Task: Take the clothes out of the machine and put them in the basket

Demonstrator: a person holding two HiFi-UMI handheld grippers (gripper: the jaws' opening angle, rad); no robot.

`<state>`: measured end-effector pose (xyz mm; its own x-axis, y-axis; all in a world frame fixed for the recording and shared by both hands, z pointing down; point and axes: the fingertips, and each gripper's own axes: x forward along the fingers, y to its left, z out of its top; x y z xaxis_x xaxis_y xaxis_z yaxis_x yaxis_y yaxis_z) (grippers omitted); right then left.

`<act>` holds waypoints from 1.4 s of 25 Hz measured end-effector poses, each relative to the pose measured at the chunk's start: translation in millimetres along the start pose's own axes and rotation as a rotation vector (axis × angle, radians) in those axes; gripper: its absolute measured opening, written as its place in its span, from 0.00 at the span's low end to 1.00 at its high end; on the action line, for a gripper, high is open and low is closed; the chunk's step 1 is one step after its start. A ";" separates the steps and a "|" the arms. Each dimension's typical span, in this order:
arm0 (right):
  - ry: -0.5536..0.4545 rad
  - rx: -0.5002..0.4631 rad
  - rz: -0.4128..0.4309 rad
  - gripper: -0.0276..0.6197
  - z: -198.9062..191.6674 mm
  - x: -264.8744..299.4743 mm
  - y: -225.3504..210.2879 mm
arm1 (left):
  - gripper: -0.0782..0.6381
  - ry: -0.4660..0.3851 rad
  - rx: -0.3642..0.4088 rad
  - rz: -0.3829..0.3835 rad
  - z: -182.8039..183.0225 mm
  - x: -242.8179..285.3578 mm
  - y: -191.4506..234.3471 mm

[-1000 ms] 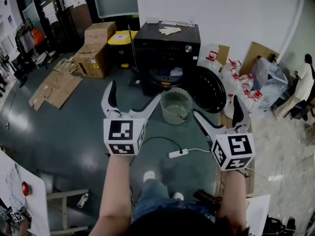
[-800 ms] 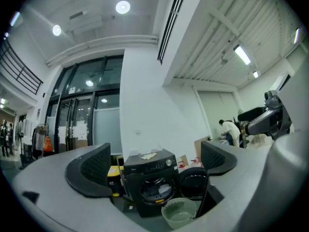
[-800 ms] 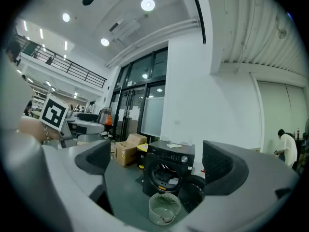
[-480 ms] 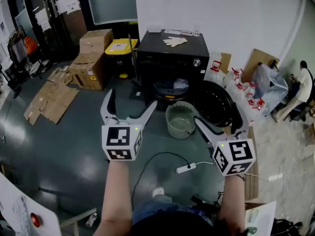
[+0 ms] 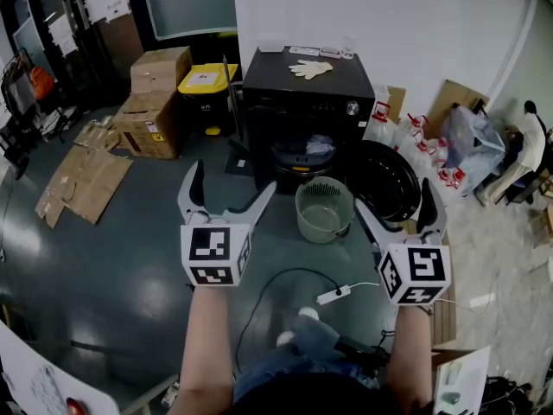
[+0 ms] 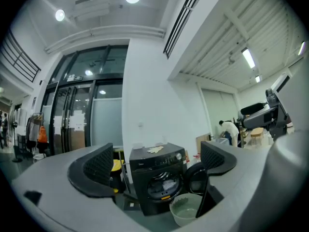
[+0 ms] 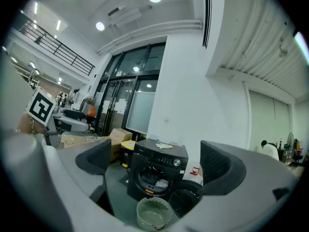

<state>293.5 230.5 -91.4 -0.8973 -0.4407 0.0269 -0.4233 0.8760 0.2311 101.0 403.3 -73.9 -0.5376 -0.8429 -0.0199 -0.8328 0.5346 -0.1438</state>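
**Both tools wide, short of the machine**

The left tool (image 5: 232,180) and the right tool (image 5: 396,201) are held side by side, each with its jaws spread wide and gripping nothing. Ahead of both stands the black machine (image 5: 307,115), its round door (image 5: 384,180) swung open on the right tool's side. The clothes (image 5: 318,145) lie in the drum. The pale basket (image 5: 325,210) sits on the floor (image 5: 130,232) just before the machine, ahead between the tools. A glove (image 5: 311,69) lies on the machine's top.
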 end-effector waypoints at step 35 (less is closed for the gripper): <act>0.180 0.158 -0.103 0.89 -99.1 335.3 -49.5 | 0.90 0.171 0.135 -0.202 -85.9 334.6 88.4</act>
<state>26.0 19.9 2.5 -0.8180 -0.5441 0.1869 -0.5380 0.8385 0.0866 -163.8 173.7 -8.3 -0.3870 -0.9027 0.1881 -0.9061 0.3346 -0.2589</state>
